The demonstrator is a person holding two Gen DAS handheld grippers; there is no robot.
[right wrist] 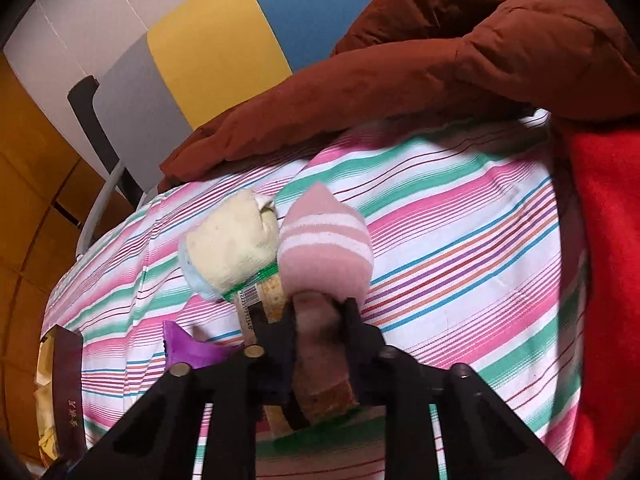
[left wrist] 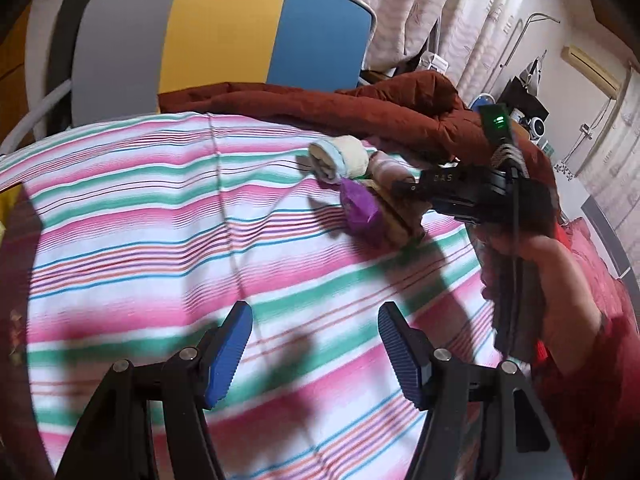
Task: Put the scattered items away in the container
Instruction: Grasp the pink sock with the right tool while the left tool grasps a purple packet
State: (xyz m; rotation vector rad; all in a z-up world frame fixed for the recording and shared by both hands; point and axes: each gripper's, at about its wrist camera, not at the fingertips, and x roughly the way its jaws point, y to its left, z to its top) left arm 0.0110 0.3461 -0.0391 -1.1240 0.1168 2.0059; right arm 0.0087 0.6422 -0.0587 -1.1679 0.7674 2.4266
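Observation:
My right gripper (right wrist: 318, 306) is shut on a pink striped sock (right wrist: 324, 248), held by its brownish cuff just above the striped bedsheet (right wrist: 460, 240). A rolled cream sock with a blue cuff (right wrist: 232, 250) lies beside it on the left, over a snack packet with a barcode (right wrist: 260, 296). A purple wrapper (right wrist: 188, 346) lies nearer left. In the left wrist view my left gripper (left wrist: 316, 344) is open and empty over the sheet. The cream sock (left wrist: 340, 156), purple wrapper (left wrist: 360, 208) and right gripper (left wrist: 404, 188) are far right of it.
A rust-brown padded jacket (right wrist: 440, 64) is heaped along the far side of the bed. A grey, yellow and blue panel (left wrist: 224, 36) stands behind the bed. A red cloth (right wrist: 604, 280) lies at the right edge. A dark box with yellow lining (right wrist: 60, 392) sits at the left edge.

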